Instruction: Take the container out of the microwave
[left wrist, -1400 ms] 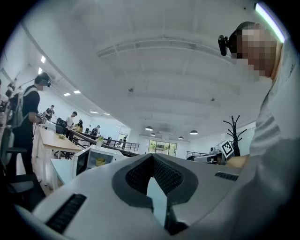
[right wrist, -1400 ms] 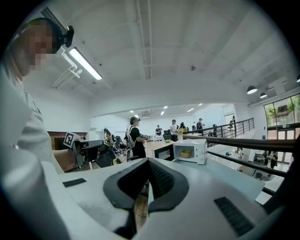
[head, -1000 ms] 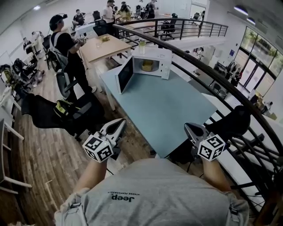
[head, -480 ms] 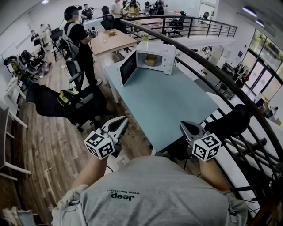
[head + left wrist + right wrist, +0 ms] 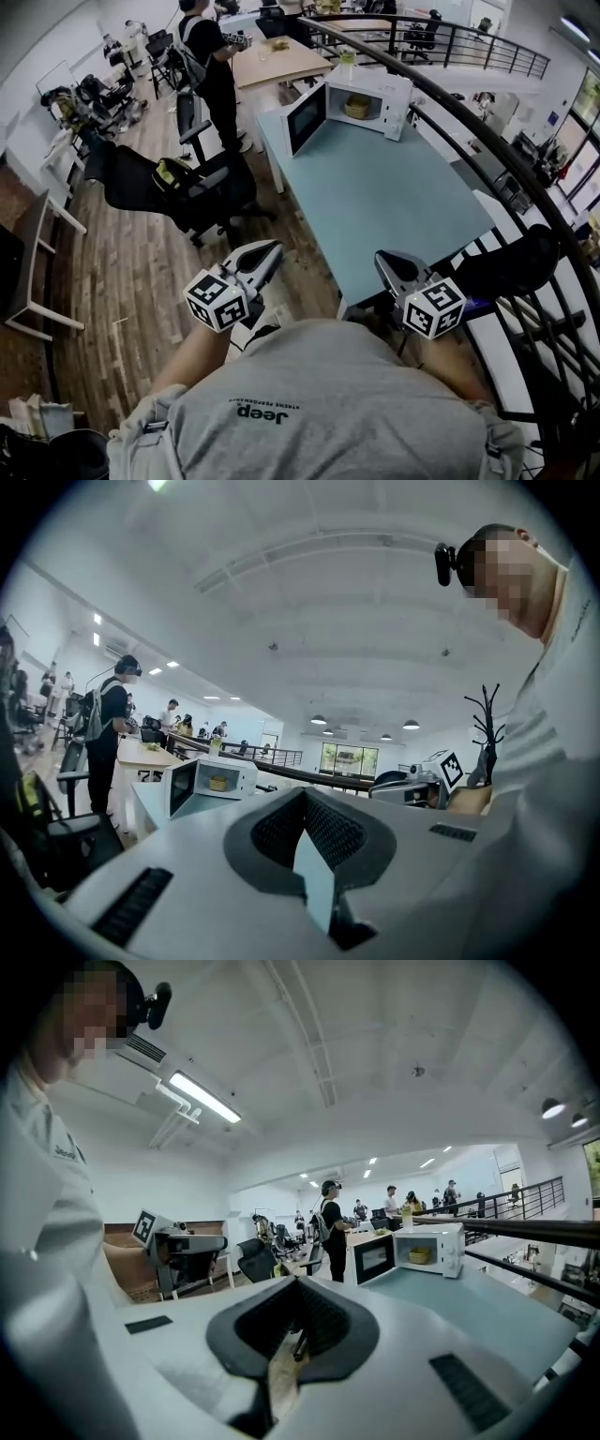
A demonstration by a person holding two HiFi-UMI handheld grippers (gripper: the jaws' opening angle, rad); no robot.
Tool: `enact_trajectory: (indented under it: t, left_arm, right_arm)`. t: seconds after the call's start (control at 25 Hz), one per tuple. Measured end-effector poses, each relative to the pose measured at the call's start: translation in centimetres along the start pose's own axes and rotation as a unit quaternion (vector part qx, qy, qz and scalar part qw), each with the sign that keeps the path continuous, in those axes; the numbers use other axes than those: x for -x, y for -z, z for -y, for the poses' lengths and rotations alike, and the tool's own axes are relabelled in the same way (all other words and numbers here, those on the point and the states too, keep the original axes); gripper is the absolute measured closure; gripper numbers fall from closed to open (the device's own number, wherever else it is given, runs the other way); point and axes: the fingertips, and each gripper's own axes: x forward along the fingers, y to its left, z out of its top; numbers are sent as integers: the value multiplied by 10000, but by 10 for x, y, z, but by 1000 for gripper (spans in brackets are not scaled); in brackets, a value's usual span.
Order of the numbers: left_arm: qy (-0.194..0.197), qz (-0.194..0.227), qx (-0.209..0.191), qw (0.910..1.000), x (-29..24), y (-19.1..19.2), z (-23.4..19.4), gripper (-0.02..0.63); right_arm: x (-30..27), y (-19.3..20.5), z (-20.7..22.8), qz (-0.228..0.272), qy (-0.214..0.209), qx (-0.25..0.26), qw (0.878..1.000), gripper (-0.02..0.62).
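- Grey cloth is seen nearest: the person's shirt (image 5: 319, 403), at the bottom of the head view.
- Just past it, the left tool (image 5: 270, 249) is held out over the wooden floor (image 5: 122, 309), off the left side of the surface (image 5: 394, 197). Its jaws are pressed together and nothing is pinched.
- The right tool (image 5: 383, 259) is held at the near end of the surface. Its jaws are pressed together too, and nothing is held.
- The blue-green surface is laid out long, away from the person, and it looks bare up to the far end.
- At that far end the white microwave (image 5: 375, 94) is found. Its door (image 5: 307, 117) is swung open to the left.
- The yellow container (image 5: 356, 108) is seen inside the microwave, not yet taken out. It is too small for its long side to be told.
- So the container lies straight ahead and well apart from both tools. The right tool is judged nearer, since it is lined up with the surface and is not on the door's side.
- Against the earlier head view, the microwave is now seen higher and further right, and more floor is shown on the left. The tools are kept out in front with jaws closed, as before.
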Motion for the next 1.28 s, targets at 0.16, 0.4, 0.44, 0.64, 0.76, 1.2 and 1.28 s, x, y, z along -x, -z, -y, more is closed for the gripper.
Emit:
enact_trajectory:
  t: [0.16, 0.4, 0.44, 0.64, 0.76, 1.2, 1.28]
  left_arm:
    - [-4, 30, 67, 10000, -1, 3, -32, 589]
    - [450, 66, 93, 9989, -25, 4, -112, 589]
    - [536, 88, 97, 9985, -29, 1, -130, 589]
    - [899, 118, 70, 9959, -38, -25, -228, 589]
    - [1050, 70, -75, 9944, -37, -44, -282, 589]
    - [1199, 68, 96, 9927, -33, -66, -421, 589]
    - [1214, 45, 139, 9925, -38, -63, -432, 589]
  right_arm:
    - [-27, 1, 6, 9, 71, 29, 10000, 578]
    - [-94, -4, 35, 77, 637, -62, 9979, 578]
    - [-110, -8, 38, 88, 745, -48, 9972, 578]
    - [-194, -30, 48, 171, 1198, -172, 9925, 578]
    - [-240, -46, 48, 216, 1377, -130, 9902, 578]
    - [-348, -73, 72, -136, 1986, -62, 9800, 577]
    - [-361, -72, 79, -234, 1994, -50, 9796, 577]
